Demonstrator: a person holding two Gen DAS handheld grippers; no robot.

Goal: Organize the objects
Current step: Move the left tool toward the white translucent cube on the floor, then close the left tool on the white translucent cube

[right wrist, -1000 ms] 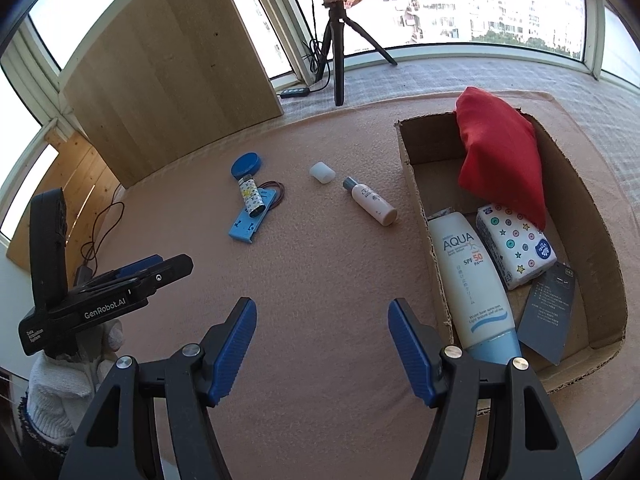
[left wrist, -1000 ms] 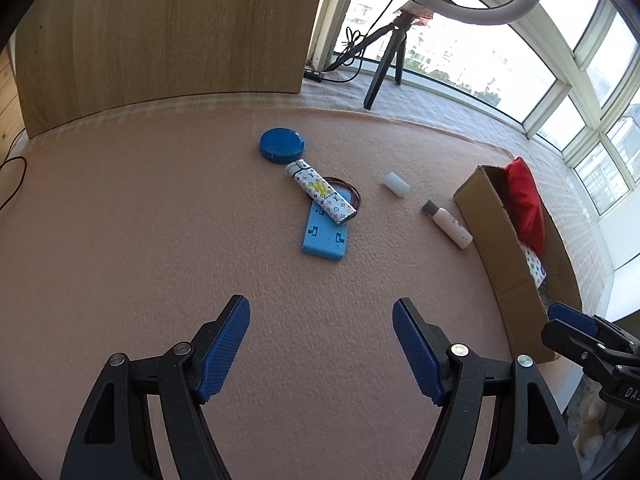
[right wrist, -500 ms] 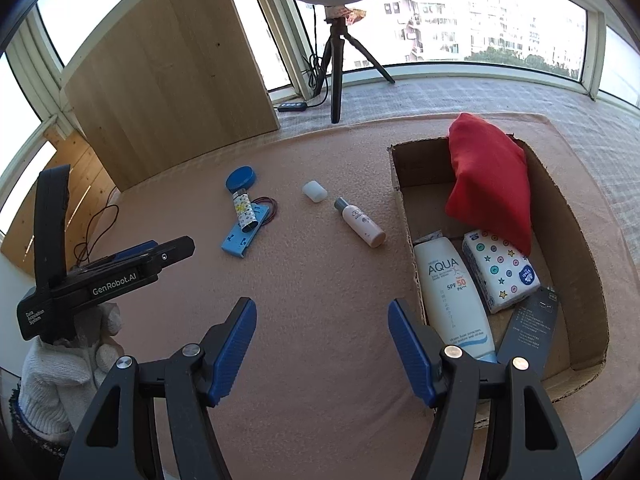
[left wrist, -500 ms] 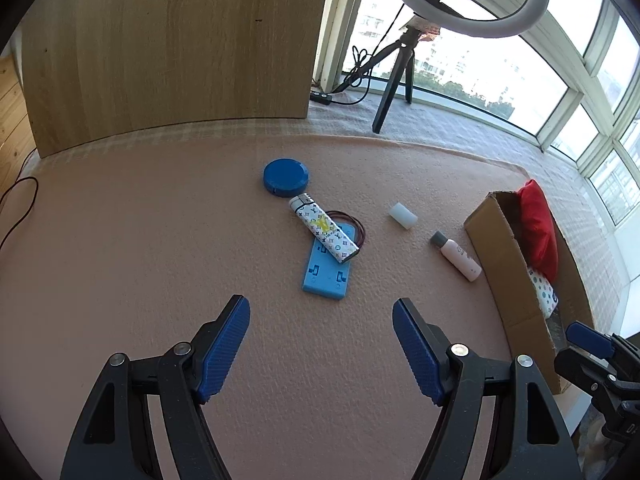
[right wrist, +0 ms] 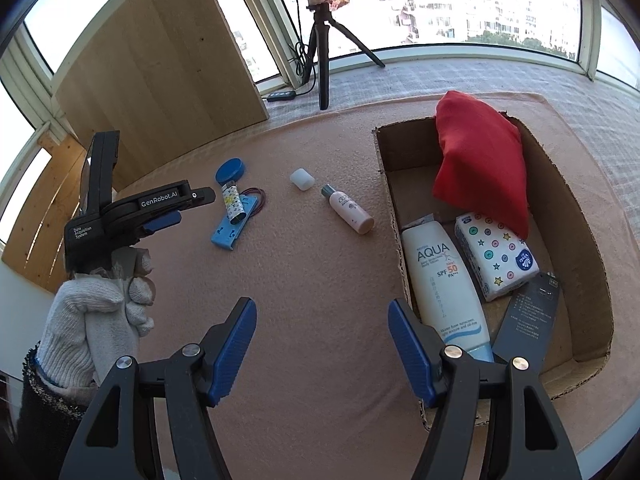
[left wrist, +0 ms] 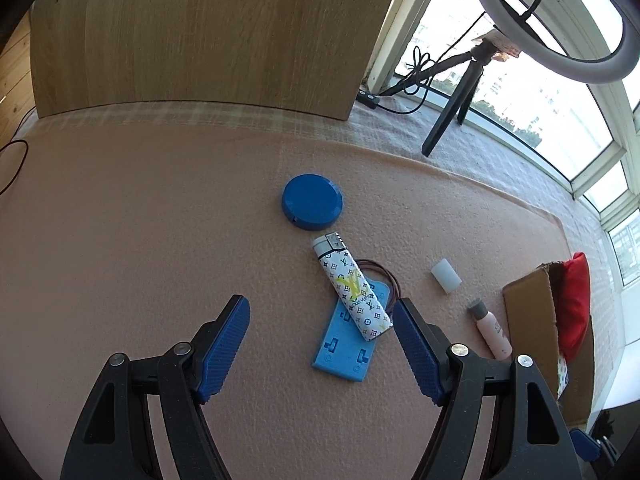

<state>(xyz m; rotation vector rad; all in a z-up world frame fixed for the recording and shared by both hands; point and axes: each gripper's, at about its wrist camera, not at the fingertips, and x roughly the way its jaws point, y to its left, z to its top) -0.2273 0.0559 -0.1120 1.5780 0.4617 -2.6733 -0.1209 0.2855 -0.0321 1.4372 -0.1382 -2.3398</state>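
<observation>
Out on the pink mat (left wrist: 120, 240) the loose pile waits: a patterned lighter (left wrist: 351, 286) lying across a light-blue plate (left wrist: 352, 336), with a thin hair band (left wrist: 386, 276) looped under them. The lighter's long axis runs diagonally in the left wrist view, its metal head toward the blue lid (left wrist: 312, 201) and its base toward the near right. The blue plate leans the other way, so the two cross. Just right of them sits a small white cap (left wrist: 445, 275), and beyond that a pink bottle (right wrist: 349, 213) on its side, grey cap toward the far left, base toward the box (right wrist: 592, 264).

And the box is filling up: red pouch (right wrist: 480, 168), sunscreen tube (right wrist: 440, 280), spotted tissue pack (right wrist: 496, 260) and a dark card (right wrist: 532, 312) all inside. So by my read roughly half the job is done, with lid, lighter, plate, band, cap and bottle left on the mat.

The left gripper (left wrist: 322, 350) hangs low over the mat, fingers wide apart and empty, the plate's near end lying between them in view; it looks lined up for the lighter pile. A gloved hand (right wrist: 100, 312) drives it. The right gripper (right wrist: 322, 354) hovers near the box's front-left corner, fingers spread as well, nothing held.
</observation>
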